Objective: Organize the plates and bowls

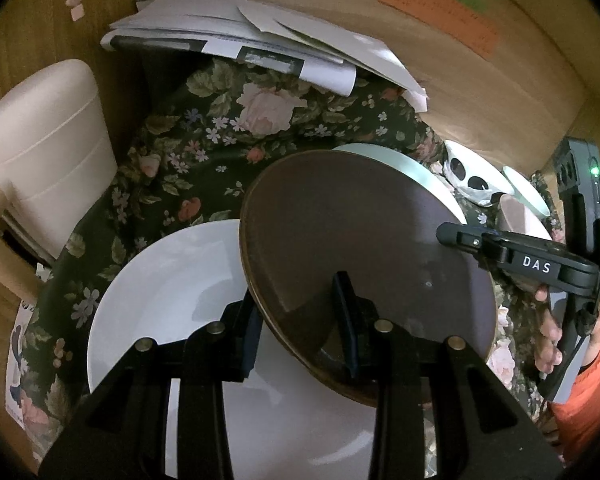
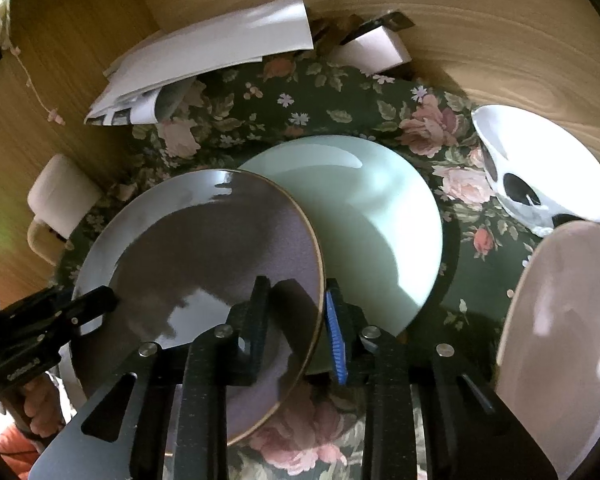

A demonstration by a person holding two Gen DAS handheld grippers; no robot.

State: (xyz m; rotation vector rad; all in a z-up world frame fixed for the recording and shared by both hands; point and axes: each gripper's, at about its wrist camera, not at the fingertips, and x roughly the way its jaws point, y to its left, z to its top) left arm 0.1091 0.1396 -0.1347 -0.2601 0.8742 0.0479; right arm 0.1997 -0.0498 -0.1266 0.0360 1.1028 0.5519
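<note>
Risk sits at both rims of the brown plate [image 1: 364, 248], held tilted above the white plate [image 1: 172, 292]: left gripper [image 1: 300, 332] and right gripper [image 2: 296, 328] each pinch an edge, so uneven pulling could slip it onto the green plate [image 2: 380, 216].

Both tongs [image 1: 300, 320] [image 2: 296, 320] clamped, tilted downward

Both grippers are matte black linkage frames with round brass-coloured pins. The right gripper [image 2: 296, 316] has one ribbed blue pad; seen at the right of the left view, it reads "DAS" in white, a green light above. Orange sleeve [image 1: 588, 412] at lower right.
</note>
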